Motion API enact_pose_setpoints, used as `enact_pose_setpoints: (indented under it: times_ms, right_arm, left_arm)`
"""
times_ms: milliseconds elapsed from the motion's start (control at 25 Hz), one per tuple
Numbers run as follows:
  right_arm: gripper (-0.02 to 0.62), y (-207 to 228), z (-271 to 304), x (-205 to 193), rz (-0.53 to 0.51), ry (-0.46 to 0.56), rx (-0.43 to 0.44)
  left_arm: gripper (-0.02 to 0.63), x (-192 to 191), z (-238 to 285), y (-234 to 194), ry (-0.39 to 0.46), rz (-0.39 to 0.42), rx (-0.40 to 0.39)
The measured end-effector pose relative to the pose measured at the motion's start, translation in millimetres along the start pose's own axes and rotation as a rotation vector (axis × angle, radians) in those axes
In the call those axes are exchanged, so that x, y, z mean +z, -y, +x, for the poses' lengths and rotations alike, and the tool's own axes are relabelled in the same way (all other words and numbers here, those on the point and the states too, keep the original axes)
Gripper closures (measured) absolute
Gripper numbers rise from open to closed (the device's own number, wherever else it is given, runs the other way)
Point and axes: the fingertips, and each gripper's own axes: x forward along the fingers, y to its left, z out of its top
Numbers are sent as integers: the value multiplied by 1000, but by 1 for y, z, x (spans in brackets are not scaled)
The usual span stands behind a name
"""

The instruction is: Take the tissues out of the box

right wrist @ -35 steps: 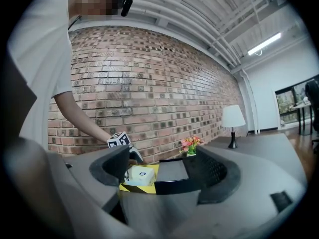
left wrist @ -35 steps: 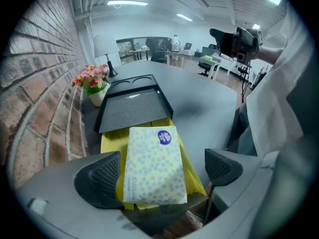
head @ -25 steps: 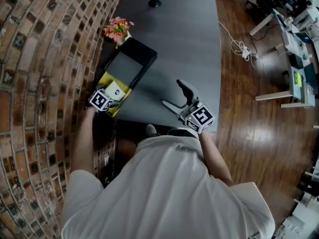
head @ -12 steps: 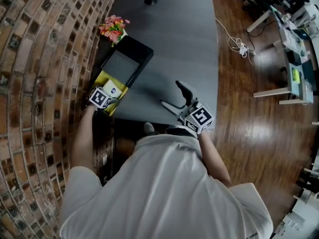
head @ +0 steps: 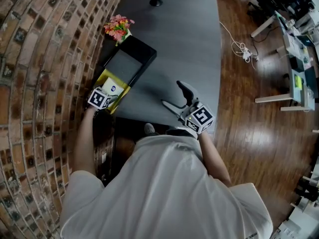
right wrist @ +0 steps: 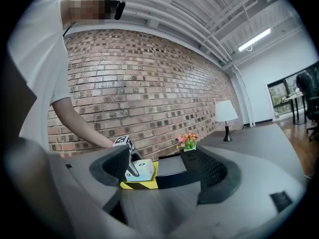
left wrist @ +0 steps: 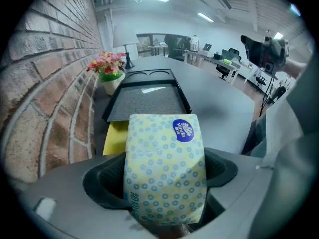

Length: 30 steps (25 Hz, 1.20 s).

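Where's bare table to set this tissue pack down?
Bare grey table between the black tray and its floor-side edge, from the lamp base to the right tool. Crowded by the brick wall: flowers, tray, yellow box, left tool closing on the tissue pack.

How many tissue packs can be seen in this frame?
1: a tissue pack between the left gripper's closing jaws, over the yellow box. More may be hidden inside it.
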Motion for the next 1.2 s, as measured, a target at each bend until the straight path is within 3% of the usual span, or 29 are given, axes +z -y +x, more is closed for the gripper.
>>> enact_pose_setpoints:
  times_ms: [320, 640, 800, 1000, 1200]
  right_arm:
    - [183, -4, 14, 7, 7, 35, 43]
    - [183, 7, 24, 25, 23, 86, 30]
    - [183, 17, 28, 47, 10, 125, -7]
    - [183, 33, 20, 78, 20, 200, -90]
    - [183, 48, 6, 88, 0, 216, -171]
  left_arm:
    - [172, 36, -70, 4, 229, -107, 67]
    - [173, 95, -149, 24, 582, -239, 85]
    - [175, 125, -178, 34, 728, -249, 104]
    - [175, 154, -204, 45, 842, -243, 162]
    - [175, 176, -225, 64, 953, -236, 158]
